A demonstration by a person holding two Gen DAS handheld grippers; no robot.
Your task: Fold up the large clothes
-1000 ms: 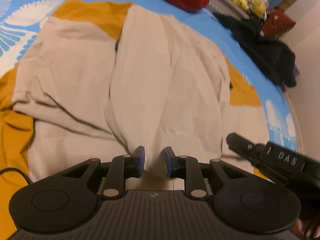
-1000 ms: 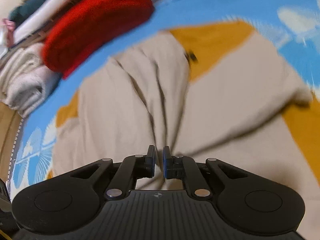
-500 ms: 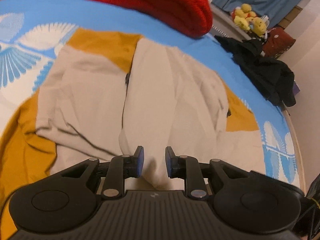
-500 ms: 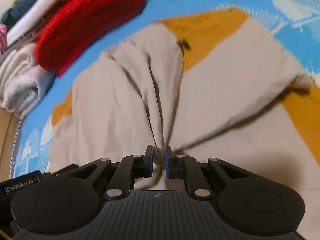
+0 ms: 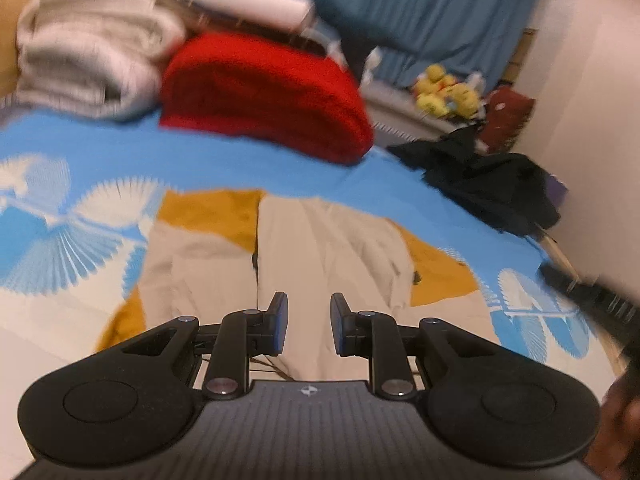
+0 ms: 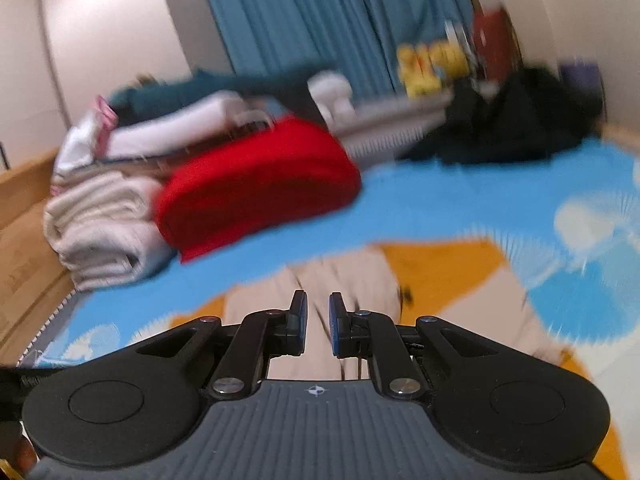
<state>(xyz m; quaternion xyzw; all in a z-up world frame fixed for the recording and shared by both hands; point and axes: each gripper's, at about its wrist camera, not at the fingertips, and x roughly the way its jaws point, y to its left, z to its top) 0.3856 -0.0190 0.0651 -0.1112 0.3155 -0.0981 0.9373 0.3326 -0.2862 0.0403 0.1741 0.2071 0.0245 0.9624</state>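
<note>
Above beige garment (image 5: pixel 320 248), both grippers (image 5: pixel 308 322) level, empty.

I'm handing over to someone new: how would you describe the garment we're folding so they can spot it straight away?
Start at the bed with the blue bedspread printed with white fans. Nearer the camera than the folded red sweater lies a beige garment, spread flat with a lengthwise fold, over orange cloth. It is the only pale beige piece lying open; the others are stacked, or heaped dark at the bed's edge.

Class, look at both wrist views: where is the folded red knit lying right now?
In both views the red knit lies at the bed's far side, right of the folded white towels, beyond the beige garment.
</note>
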